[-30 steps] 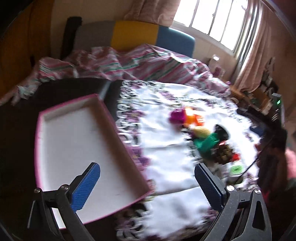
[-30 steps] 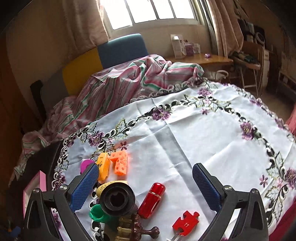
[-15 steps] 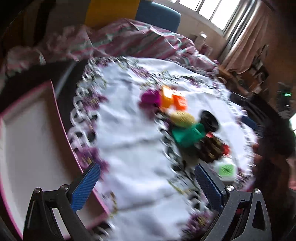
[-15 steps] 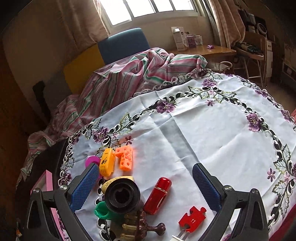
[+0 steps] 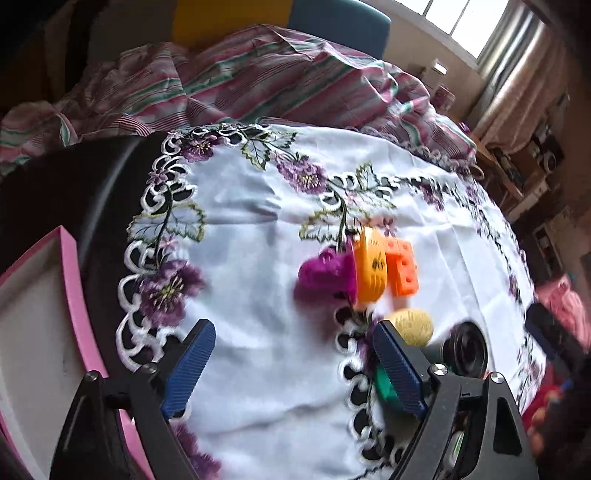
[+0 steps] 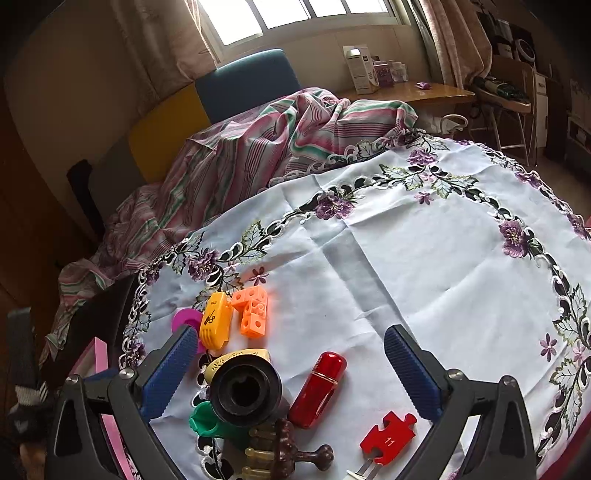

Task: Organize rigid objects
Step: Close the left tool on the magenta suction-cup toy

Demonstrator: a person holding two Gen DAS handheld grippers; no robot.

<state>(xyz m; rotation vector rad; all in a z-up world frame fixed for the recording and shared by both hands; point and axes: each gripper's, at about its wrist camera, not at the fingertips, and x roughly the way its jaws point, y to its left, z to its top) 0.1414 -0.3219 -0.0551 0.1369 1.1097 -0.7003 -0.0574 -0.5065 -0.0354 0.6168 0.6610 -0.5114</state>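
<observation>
Daylight from window [image 6: 295, 18], left view motion-blurred, fisheye edges dark

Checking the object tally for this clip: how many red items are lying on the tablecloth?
2. A red capsule-shaped case lies right of the black ring; a red puzzle piece lies nearer the camera, to the case's right. Others may be hidden below the frame.

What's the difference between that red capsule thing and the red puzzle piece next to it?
The red capsule is a rounded, glossy cylinder with a thin band round its middle; the red puzzle piece is flat, matte and notched, marked "11". The capsule lies farther from the camera than the puzzle piece. Both are red and rest on the white tablecloth.
</observation>
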